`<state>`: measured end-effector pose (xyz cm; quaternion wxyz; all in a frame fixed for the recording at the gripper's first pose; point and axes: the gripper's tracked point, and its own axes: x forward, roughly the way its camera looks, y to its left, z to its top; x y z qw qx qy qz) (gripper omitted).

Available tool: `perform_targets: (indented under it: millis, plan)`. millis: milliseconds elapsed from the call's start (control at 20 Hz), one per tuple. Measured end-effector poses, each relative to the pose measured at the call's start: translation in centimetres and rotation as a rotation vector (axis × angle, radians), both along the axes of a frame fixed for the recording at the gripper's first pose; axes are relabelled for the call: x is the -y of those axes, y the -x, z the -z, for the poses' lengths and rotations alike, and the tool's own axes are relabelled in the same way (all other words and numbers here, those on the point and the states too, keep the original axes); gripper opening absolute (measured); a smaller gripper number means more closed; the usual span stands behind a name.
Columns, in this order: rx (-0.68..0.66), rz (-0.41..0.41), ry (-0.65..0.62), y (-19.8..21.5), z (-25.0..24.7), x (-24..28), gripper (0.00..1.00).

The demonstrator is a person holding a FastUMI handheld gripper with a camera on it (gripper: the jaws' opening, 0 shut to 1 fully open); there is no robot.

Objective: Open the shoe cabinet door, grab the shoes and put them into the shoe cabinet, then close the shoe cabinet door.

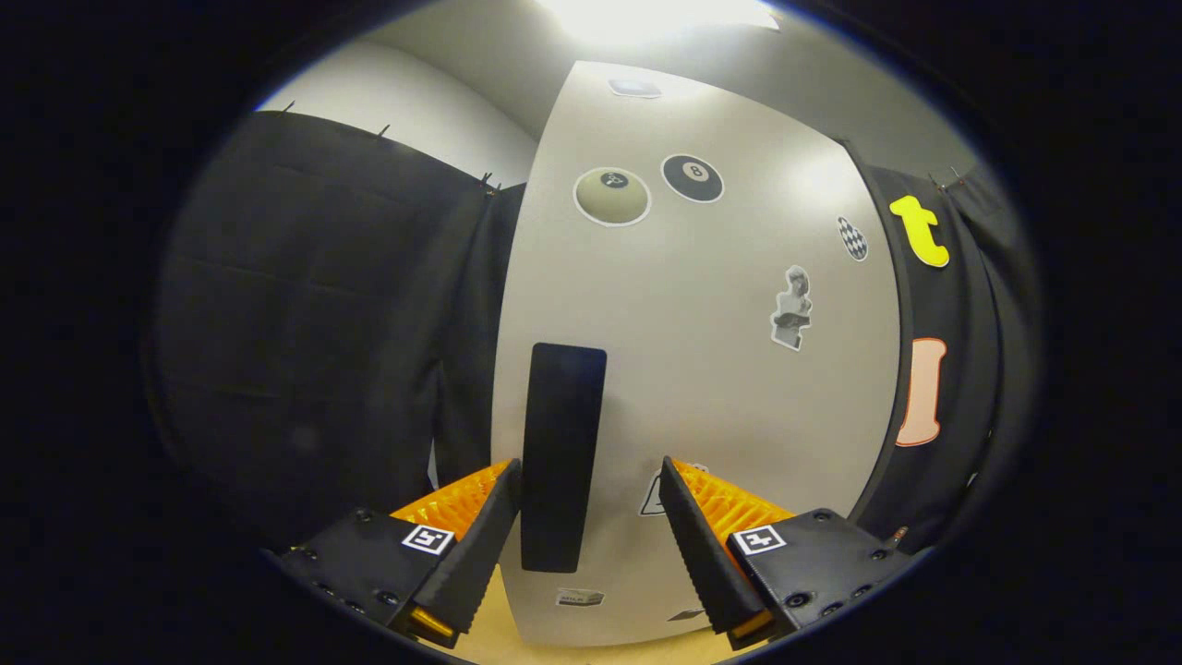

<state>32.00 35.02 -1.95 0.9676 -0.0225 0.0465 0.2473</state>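
Shoe cabinet door point(702, 369), a tall pale grey panel dotted with stickers, stands upright in the gripper view, just ahead of the gripper point(591, 485) and framed by black cloth on both sides. Its long black vertical handle point(561, 457) sits near the left edge of the door, in the gap between the two fingers, closer to the left finger. The fingers are spread apart and hold nothing. A light wooden surface point(503, 637) shows below the door.
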Motion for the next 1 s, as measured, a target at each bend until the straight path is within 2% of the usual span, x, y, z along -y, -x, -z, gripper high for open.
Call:
perform_targets:
  millis: [350,550,800,1000]
  plan:
    - [-0.029,0.099,-0.061,-2.7,1.2,-0.8,0.91]
    - [-0.073,0.137,-0.104,-3.6,1.9,-0.6,0.95]
    - [-0.082,0.124,-0.106,-2.1,1.2,-0.1,0.97]
    - [-0.003,0.093,-0.061,2.7,-1.0,3.1,0.98]
